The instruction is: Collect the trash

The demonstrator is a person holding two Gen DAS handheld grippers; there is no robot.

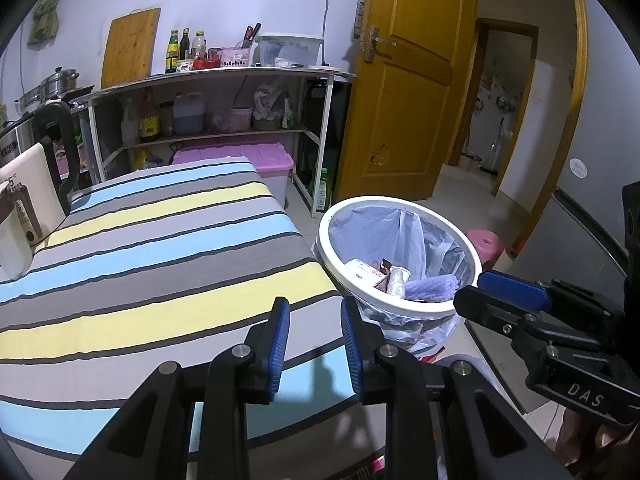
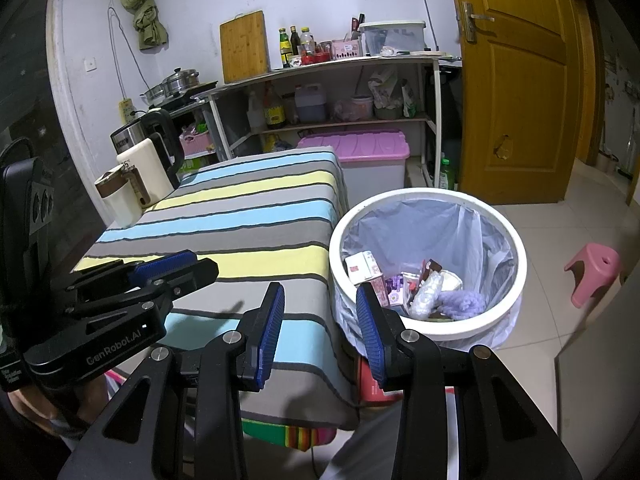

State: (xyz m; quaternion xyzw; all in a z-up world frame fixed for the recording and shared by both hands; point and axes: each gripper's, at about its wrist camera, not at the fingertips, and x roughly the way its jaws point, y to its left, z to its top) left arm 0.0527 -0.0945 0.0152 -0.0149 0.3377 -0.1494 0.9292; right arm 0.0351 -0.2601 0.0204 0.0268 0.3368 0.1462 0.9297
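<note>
Though both grippers hang with jaws part open and empty, the trash already lies in the bin.

Just ahead and right of the right gripper (image 2: pixel 320 320) stands the white bin (image 2: pixel 516 316); the left gripper (image 1: pixel 314 344) sits farther left, over bare striped cloth (image 1: pixel 160 248); cartons and wrappers (image 2: pixel 404 284) fill the bin's bottom.

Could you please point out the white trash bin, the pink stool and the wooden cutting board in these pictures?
White trash bin (image 2: pixel 472 330): right wrist view, on its near rim.
Pink stool (image 2: pixel 592 270): right wrist view, on its seat's side.
Wooden cutting board (image 2: pixel 243 46): right wrist view, on the middle of its face.
</note>
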